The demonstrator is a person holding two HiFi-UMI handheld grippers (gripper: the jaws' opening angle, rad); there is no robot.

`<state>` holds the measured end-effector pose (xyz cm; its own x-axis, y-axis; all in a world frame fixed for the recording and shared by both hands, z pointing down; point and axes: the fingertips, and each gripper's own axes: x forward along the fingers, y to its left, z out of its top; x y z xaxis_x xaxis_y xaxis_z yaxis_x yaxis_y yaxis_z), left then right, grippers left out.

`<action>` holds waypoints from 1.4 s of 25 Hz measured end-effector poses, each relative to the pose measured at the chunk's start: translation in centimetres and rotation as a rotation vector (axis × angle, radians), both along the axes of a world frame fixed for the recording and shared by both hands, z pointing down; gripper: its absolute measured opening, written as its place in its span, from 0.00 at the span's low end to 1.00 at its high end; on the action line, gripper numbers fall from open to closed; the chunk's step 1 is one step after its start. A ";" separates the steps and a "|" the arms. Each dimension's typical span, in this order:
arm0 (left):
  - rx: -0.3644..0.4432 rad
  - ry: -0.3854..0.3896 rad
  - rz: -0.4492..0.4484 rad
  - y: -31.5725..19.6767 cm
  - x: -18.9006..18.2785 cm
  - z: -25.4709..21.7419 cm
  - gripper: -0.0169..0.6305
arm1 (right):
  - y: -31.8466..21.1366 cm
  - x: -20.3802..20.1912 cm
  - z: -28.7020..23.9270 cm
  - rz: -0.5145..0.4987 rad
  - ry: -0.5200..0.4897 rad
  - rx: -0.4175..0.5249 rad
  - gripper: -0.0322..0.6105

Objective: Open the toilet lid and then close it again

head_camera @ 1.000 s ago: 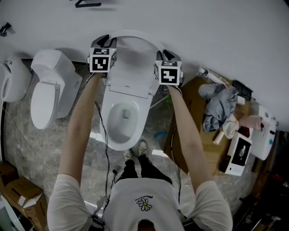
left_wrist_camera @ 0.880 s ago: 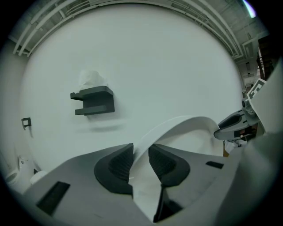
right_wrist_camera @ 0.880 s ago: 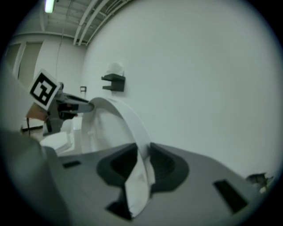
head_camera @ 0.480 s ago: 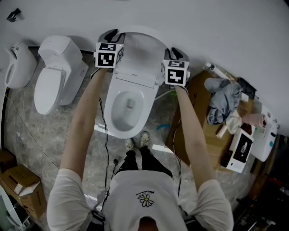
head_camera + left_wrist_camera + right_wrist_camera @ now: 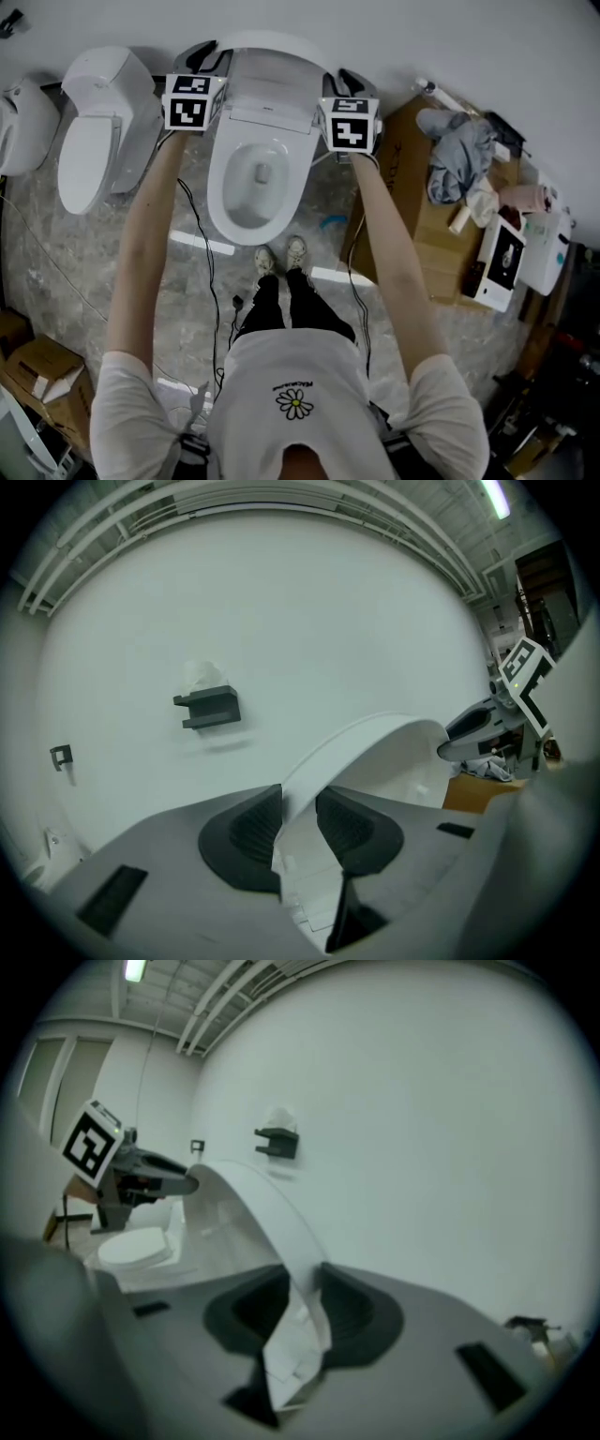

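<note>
Apparently the first half of the task is done, or very close to done. In the head view the toilet lid [image 5: 272, 80] stands raised at the back of the toilet, near the white wall [image 5: 469, 47], and the bowl [image 5: 251, 187] lies fully uncovered in front of it, just beyond the person's shoes. Whether the lid already leans against something behind it, I cannot tell.

The left gripper [image 5: 298, 822] holds the lid by its left edge. In the left gripper view its two dark pads [image 5: 246, 832] are nearly together and pinch the thin white rim between them. The right gripper [image 5: 302, 1307] does the same on the opposite edge, and the rim passes between its pads [image 5: 354, 1312], which press on it from both sides. So the lid is carried by both grippers, one at each side, with both arms stretched forward.

What is left, in my judgement, is the whole second half: to bring the lid forward and down until it covers the bowl, and then to release it. The neighbouring toilet [image 5: 89, 141] on the left has its lid down and is not part of this work.
</note>
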<state>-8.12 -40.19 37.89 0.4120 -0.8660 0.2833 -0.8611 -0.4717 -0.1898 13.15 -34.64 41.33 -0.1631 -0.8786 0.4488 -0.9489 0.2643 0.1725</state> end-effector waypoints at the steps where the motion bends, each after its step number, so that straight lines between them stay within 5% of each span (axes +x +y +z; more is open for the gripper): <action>1: 0.001 -0.011 0.003 0.8 -0.1 0.2 0.23 | 0.8 -0.1 0.1 -0.001 -0.001 0.002 0.23; 14: -0.102 -0.132 -0.045 11.7 -2.9 5.1 0.23 | 11.4 -2.8 4.5 -0.123 0.055 -0.095 0.28; 23: -0.163 -0.145 -0.132 16.5 -4.6 8.2 0.22 | 16.1 -4.4 7.1 -0.197 0.022 -0.153 0.30; 35: -0.194 -0.224 -0.030 19.7 -5.5 11.0 0.23 | 19.6 -5.4 9.5 -0.256 -0.013 -0.218 0.30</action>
